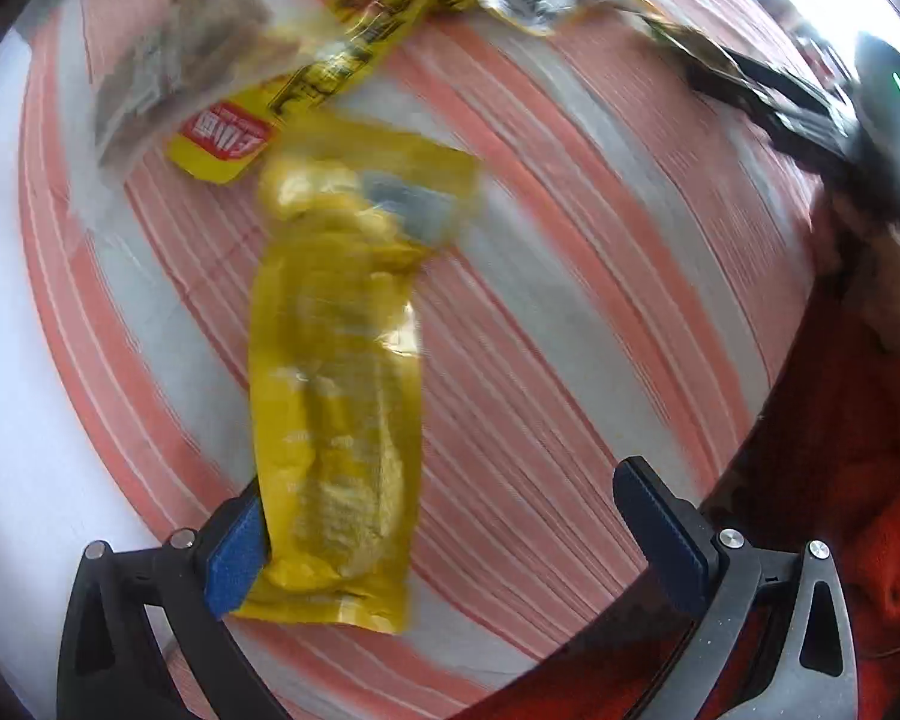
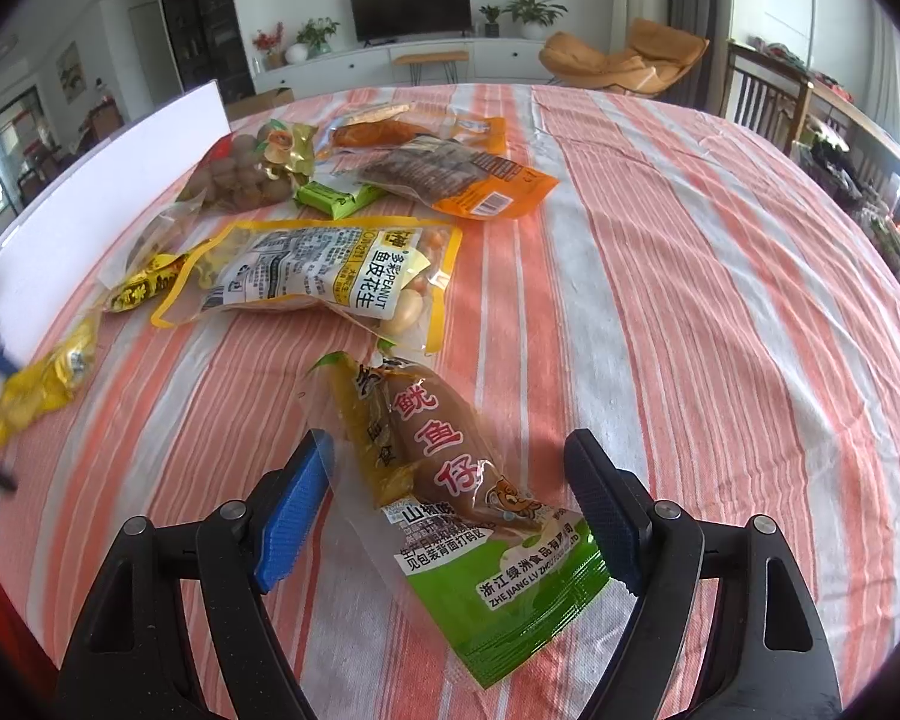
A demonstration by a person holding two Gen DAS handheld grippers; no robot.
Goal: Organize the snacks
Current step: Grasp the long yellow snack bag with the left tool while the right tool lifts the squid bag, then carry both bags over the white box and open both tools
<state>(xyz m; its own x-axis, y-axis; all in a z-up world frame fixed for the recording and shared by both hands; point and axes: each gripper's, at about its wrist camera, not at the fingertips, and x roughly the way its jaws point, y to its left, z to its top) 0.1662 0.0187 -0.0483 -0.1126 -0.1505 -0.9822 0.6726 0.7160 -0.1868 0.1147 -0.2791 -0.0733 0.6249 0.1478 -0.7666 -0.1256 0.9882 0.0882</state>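
The round tabletop (image 2: 660, 276), covered in an orange-and-white striped cloth, carries snacks that are not yet sorted, so the task seems barely under way. In the right wrist view most packets lie in a loose cluster from ten to twelve o'clock: a clear yellow-edged bag of coated peanuts (image 2: 318, 276), a bag of round brown nuts (image 2: 240, 174), a small green wrapped bar (image 2: 336, 198), and two orange packets of dried meat (image 2: 456, 180) overlapping farther back. The right gripper (image 2: 450, 516) hovers with its jaws well apart, straddling a clear and green vacuum pouch of squid (image 2: 450, 480) that lies flat on the cloth; neither pad presses on it, so nothing is held. In the blurred left wrist view, the left gripper (image 1: 456, 540) has its jaws wide open too, with a long yellow plastic snack packet (image 1: 336, 396) lying on the cloth against the left pad and running toward twelve o'clock; it does not look gripped. A white board (image 2: 108, 204) stands along the edge at nine o'clock. Every packet seems still to need grouping or placing.
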